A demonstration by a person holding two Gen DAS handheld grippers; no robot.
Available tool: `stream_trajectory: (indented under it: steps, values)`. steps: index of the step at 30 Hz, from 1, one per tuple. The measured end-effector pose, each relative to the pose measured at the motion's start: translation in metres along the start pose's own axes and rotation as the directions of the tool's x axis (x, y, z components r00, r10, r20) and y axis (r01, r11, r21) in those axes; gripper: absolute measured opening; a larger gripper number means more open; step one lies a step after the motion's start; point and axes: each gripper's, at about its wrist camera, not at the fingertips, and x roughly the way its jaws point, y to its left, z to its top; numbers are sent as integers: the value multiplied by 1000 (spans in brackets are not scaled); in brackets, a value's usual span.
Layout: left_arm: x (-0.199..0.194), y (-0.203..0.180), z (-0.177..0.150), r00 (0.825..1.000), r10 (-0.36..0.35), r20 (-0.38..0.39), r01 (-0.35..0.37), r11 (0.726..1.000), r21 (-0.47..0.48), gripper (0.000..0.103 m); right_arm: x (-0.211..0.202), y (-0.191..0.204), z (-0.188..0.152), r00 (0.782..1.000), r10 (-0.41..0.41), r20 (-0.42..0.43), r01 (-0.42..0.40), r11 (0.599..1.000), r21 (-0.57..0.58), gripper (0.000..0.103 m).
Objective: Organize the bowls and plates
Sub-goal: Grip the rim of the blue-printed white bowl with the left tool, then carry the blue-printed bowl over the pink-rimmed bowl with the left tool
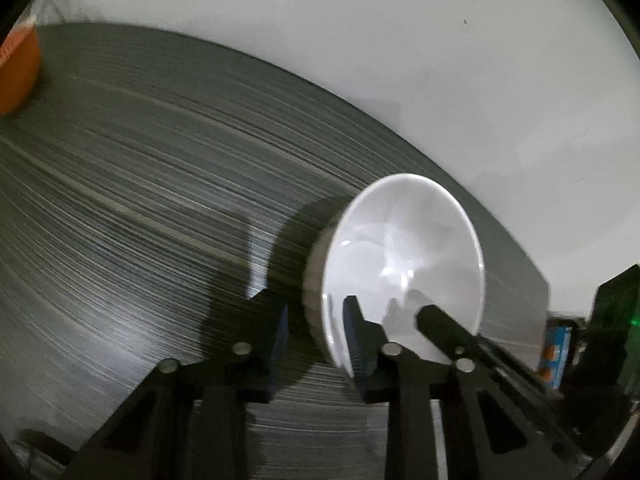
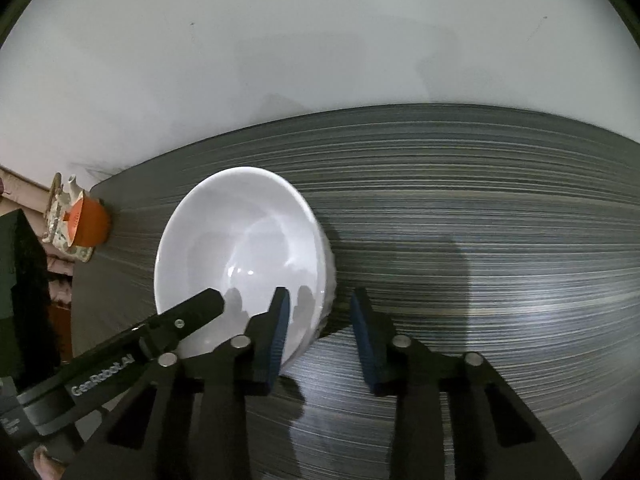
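Note:
A white bowl (image 1: 404, 248) (image 2: 240, 240) stands upright on a dark streaked table (image 1: 140, 200) (image 2: 480, 220). My left gripper (image 1: 316, 320) straddles one side of the rim, one finger inside the bowl and one outside. A strip of table shows between the outer pad and the wall. My right gripper (image 2: 320, 312) straddles the opposite side the same way, its outer pad also apart from the wall. Each view shows one finger of the other gripper (image 1: 440, 324) (image 2: 200, 306) reaching into the bowl. The bowl holds nothing.
An orange cup (image 1: 16, 72) (image 2: 86, 220) sits at the table's corner on a patterned item. A blue and orange box (image 1: 556, 352) lies past the table edge. A pale wall (image 2: 320, 40) backs the table.

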Motion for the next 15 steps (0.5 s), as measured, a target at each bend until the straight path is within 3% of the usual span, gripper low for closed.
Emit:
stream_trajectory:
  steps: [15]
  values:
    - [-10, 0, -18, 1000, 4, -25, -4, 1000, -7, 21, -8, 8, -15, 1000, 0, -18, 0, 1000, 0, 21]
